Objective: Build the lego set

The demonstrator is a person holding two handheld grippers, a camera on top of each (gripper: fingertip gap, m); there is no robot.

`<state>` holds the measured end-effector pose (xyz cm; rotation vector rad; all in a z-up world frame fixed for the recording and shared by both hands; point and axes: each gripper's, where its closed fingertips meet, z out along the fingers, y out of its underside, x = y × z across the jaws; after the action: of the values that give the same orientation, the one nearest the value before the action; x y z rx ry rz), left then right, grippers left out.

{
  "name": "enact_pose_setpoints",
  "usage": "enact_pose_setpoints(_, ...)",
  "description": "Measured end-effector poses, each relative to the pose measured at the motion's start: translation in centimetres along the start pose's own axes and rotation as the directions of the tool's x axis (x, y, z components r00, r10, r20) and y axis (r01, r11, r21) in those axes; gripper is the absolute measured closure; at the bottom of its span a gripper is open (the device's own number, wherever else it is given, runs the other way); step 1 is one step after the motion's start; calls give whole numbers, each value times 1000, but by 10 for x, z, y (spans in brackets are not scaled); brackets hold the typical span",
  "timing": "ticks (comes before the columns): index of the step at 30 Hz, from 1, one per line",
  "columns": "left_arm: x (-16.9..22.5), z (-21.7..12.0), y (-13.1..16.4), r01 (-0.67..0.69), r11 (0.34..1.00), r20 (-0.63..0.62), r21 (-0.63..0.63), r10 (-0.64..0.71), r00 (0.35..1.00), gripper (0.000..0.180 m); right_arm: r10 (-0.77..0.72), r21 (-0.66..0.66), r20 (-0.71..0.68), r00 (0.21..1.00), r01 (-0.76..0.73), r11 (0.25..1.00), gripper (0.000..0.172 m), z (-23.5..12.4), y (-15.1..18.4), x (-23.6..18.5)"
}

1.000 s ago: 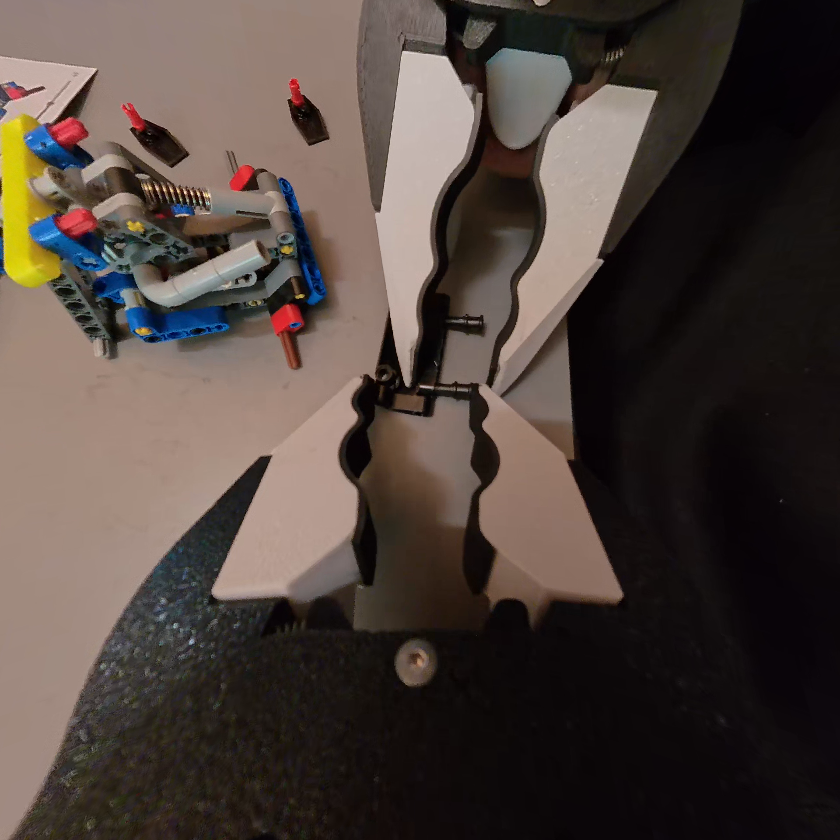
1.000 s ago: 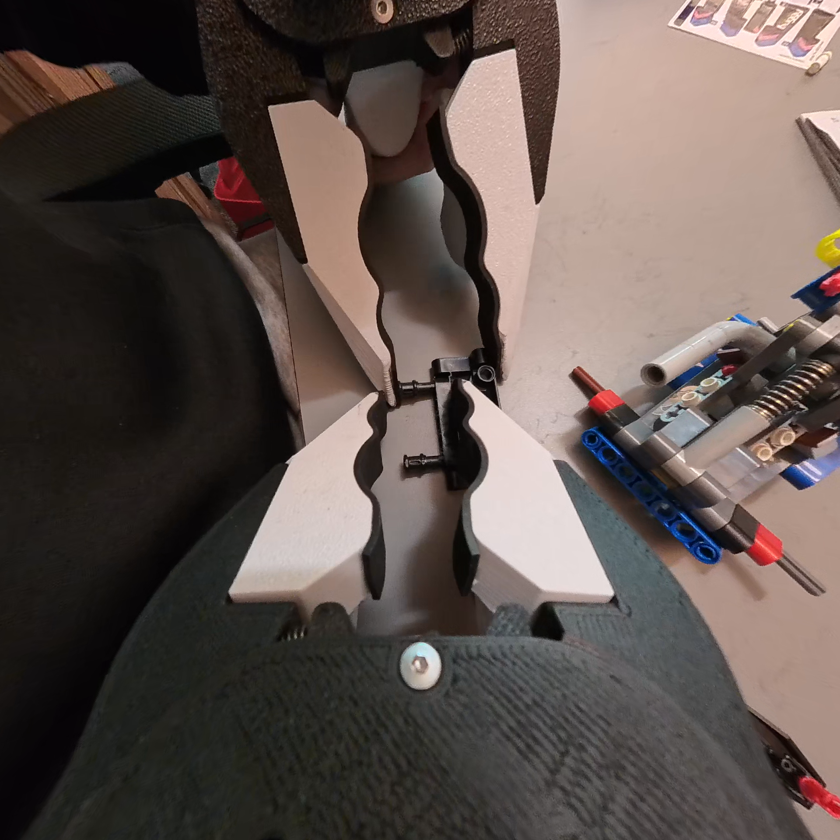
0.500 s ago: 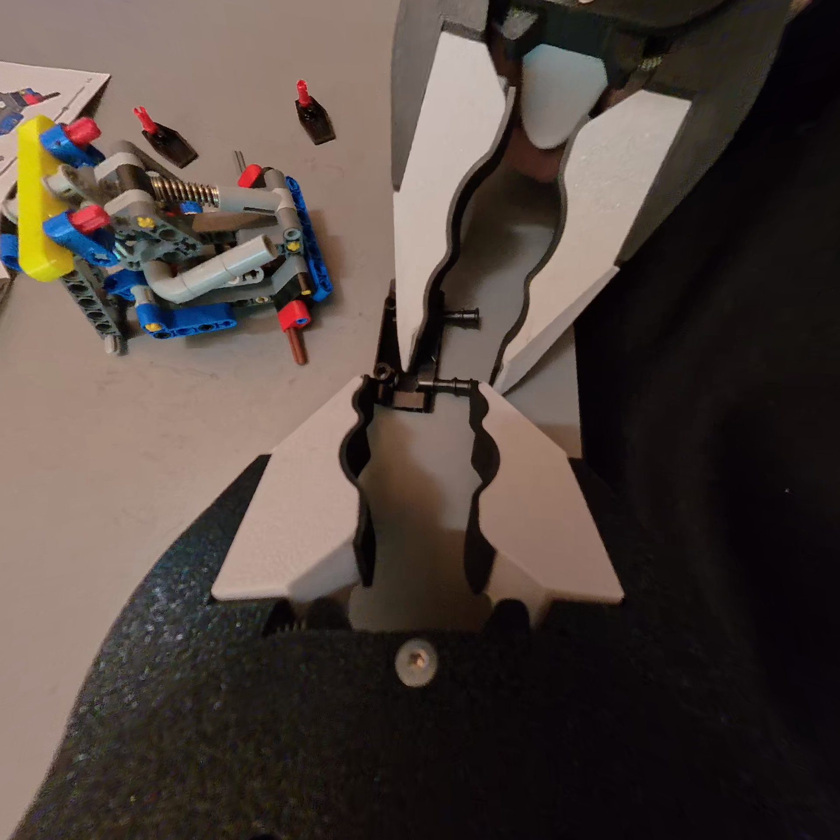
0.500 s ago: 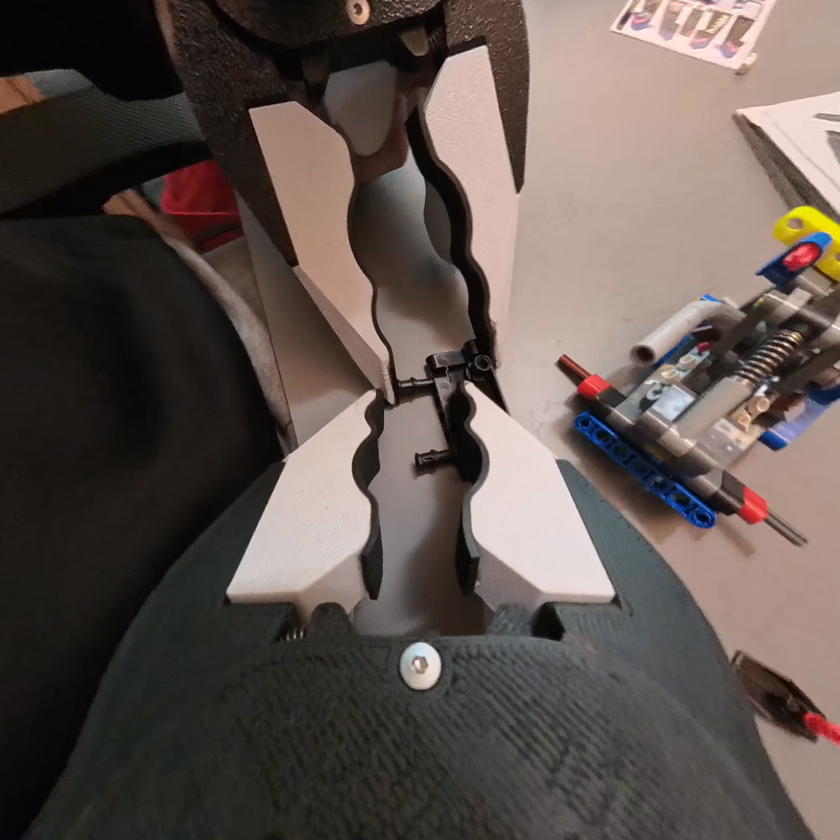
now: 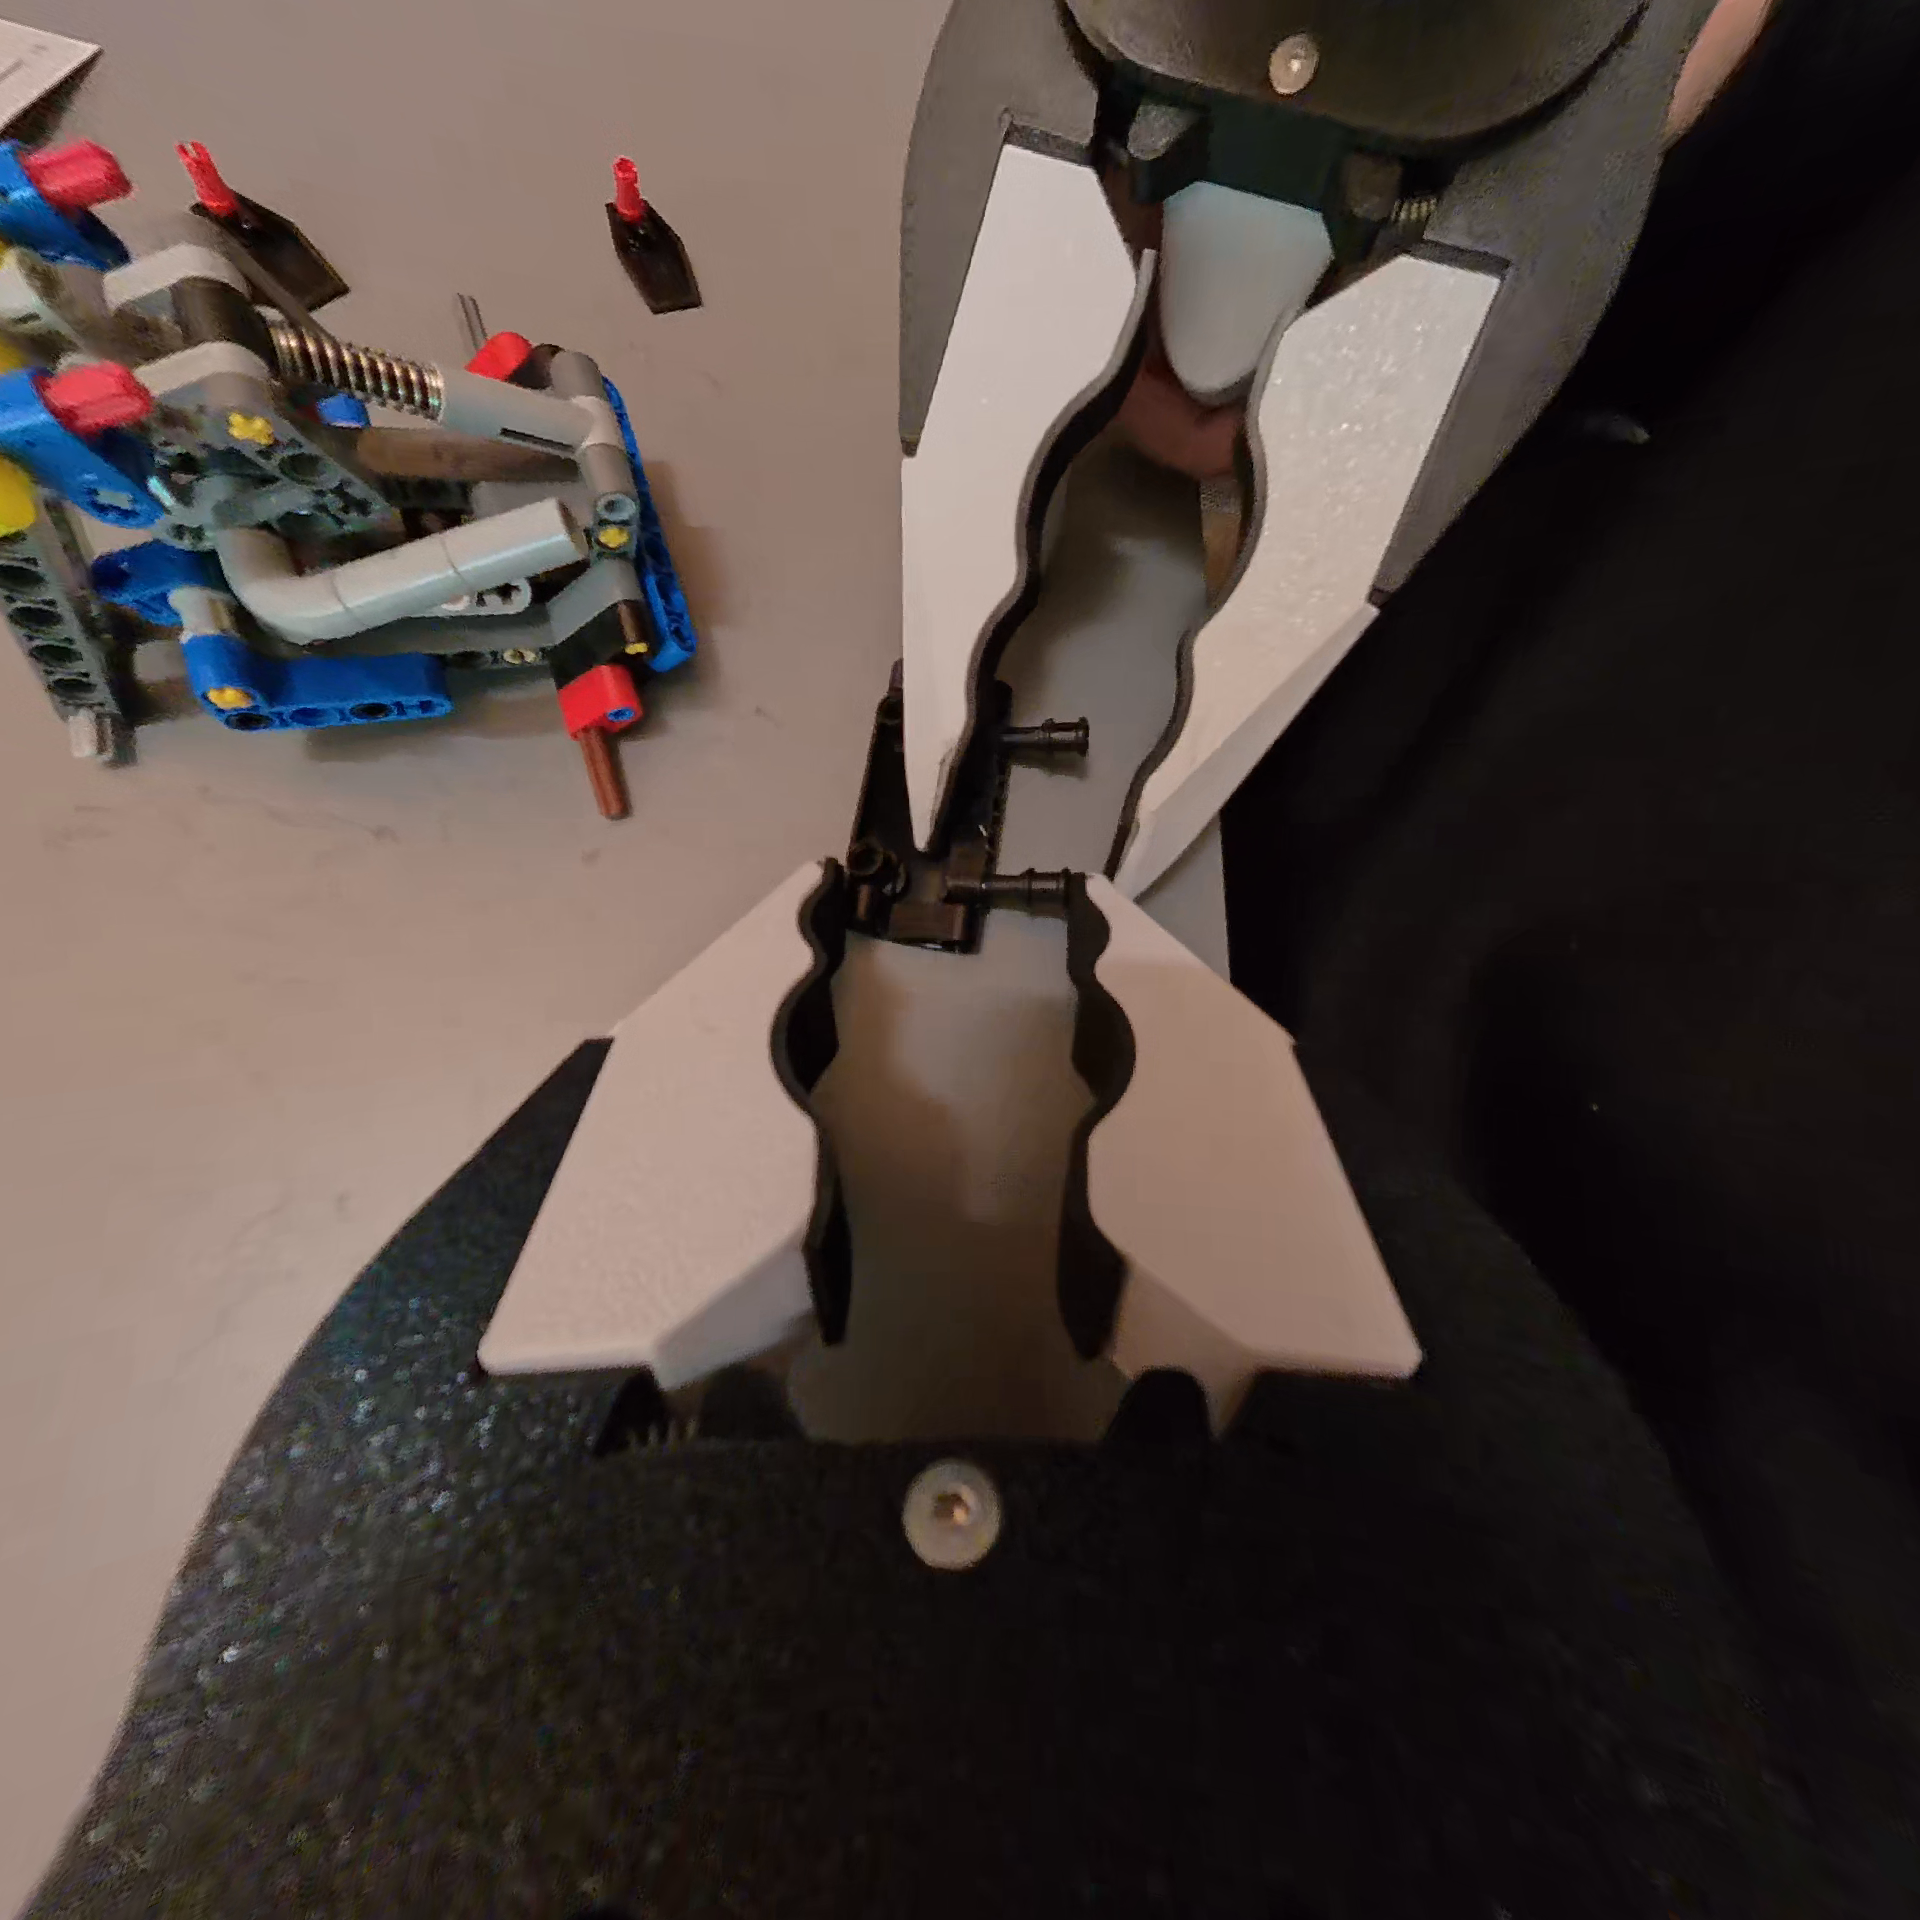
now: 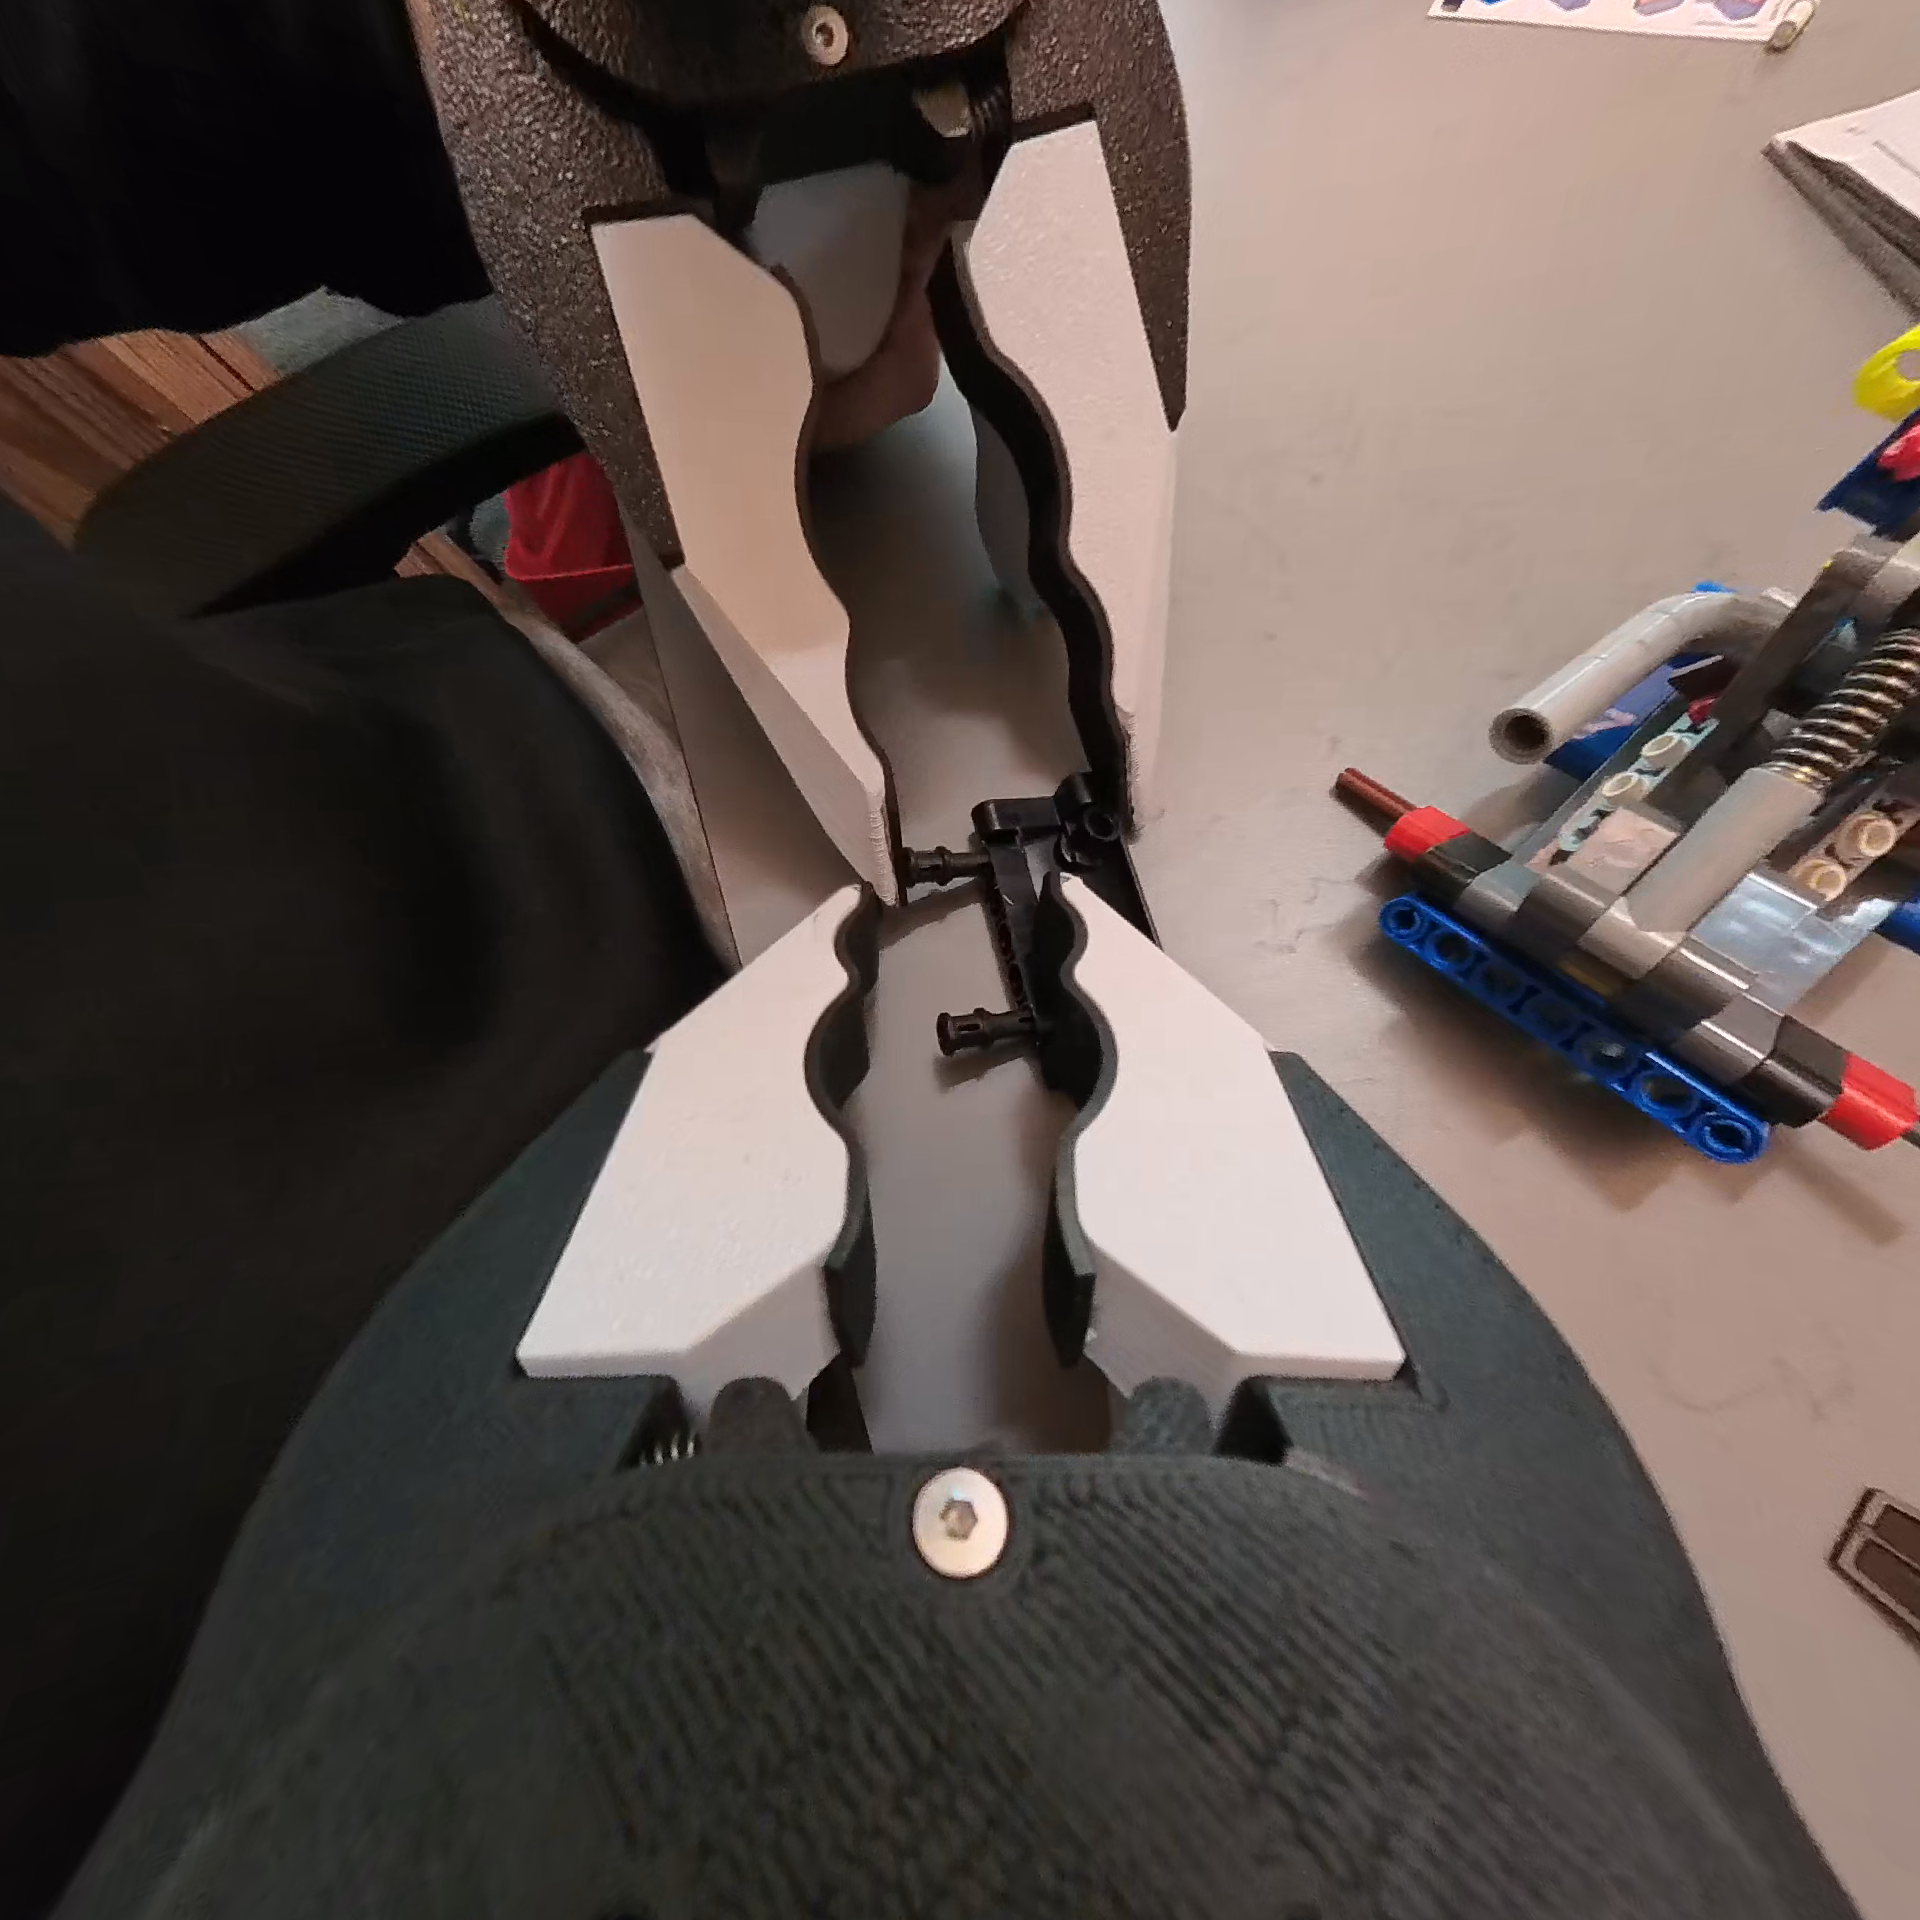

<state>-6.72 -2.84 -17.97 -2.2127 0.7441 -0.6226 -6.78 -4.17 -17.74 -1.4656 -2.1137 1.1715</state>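
My two grippers meet tip to tip over the grey table (image 5: pixel 364 1039). A small black assembly (image 5: pixel 914 904), a thin beam with two side pins and a corner connector, sits between them. My left gripper (image 5: pixel 956 894) is shut on it: one pad presses the connector, the other the end of the near pin. In the right wrist view the left gripper (image 6: pixel 1003 831) grips it the same way. My right gripper (image 6: pixel 961 904) is open: the beam (image 6: pixel 1013 914) lies along its right pad, and the pin tip stands apart from its left pad. The right gripper (image 5: pixel 1023 821) also shows in the left wrist view.
A blue, grey and yellow brick model (image 5: pixel 416 520) with a spring lies on the table; it also shows in the right wrist view (image 6: pixel 1662 914). Two small black plates with red pins (image 5: pixel 649 249) lie behind it. A booklet (image 6: pixel 1860 197) lies far right. A person's dark clothing (image 6: pixel 260 935) borders the table. The tips of both grippers are at nearly the same place.
The right gripper's jaws have widened a little, and the gap between its left pad and the pin tip has grown. The left gripper keeps its hold. Both grippers have shifted slightly.
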Motion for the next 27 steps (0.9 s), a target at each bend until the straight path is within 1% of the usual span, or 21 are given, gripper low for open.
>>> enact_pose_setpoints(7, 5, -1, 0, 6, 1000, -36, 2, -6, 999, 140, -43, -10, 6, 999, 43, 999, 144, 0, 2, -4)
enact_pose_setpoints(10, 9, -3, 0, 35, 999, -75, 12, -34, 997, 138, -129, -37, -1, 992, 129, 991, 151, -3, 5, -3)
enact_pose_setpoints(12, 8, -5, 0, 62, 998, -82, 19, -60, 995, 140, -170, -43, -15, 985, 169, 985, 148, -4, 7, 0)
enact_pose_setpoints(14, 6, -5, 1, 58, 998, -61, 15, -57, 997, 145, -149, -36, 6, 989, 149, 988, 142, -4, 6, -2)
enact_pose_setpoints(15, 7, -4, 2, 44, 999, -54, 10, -43, 998, 145, -149, -36, 7, 989, 149, 988, 143, -5, 6, -1)
enact_pose_setpoints(18, 7, -2, 2, 3, 1000, -13, 0, -3, 1000, 142, -213, -50, -30, 977, 211, 976, 147, -4, 7, 2)
enact_pose_setpoints(20, 8, -1, 2, 2, 1000, 4, 0, -2, 1000, 140, -255, -68, -49, 966, 251, 966, 147, -4, 7, 1)
enact_pose_setpoints(21, 8, 0, 1, 3, 1000, 12, 1, -3, 1000, 139, -268, -78, -57, 962, 263, 962, 145, -4, 7, 1)
enact_pose_setpoints(23, 7, 0, 2, -8, 1000, 34, -2, 8, 999, 140, -279, -89, -68, 958, 273, 958, 135, -9, 8, 1)
enact_pose_setpoints(25, 6, 1, 2, -25, 1000, 64, -7, 26, 998, 139, -286, -71, -76, 955, 281, 957, 131, -14, 5, 0)
enact_pose_setpoints(26, 5, 1, 3, -35, 999, 81, -10, 36, 996, 139, -293, -62, -83, 952, 289, 955, 132, -16, 3, -1)
enact_pose_setpoints(27, 4, 1, 3, -47, 999, 102, -14, 48, 994, 138, -302, -58, -67, 951, 298, 953, 138, -17, 3, -4)
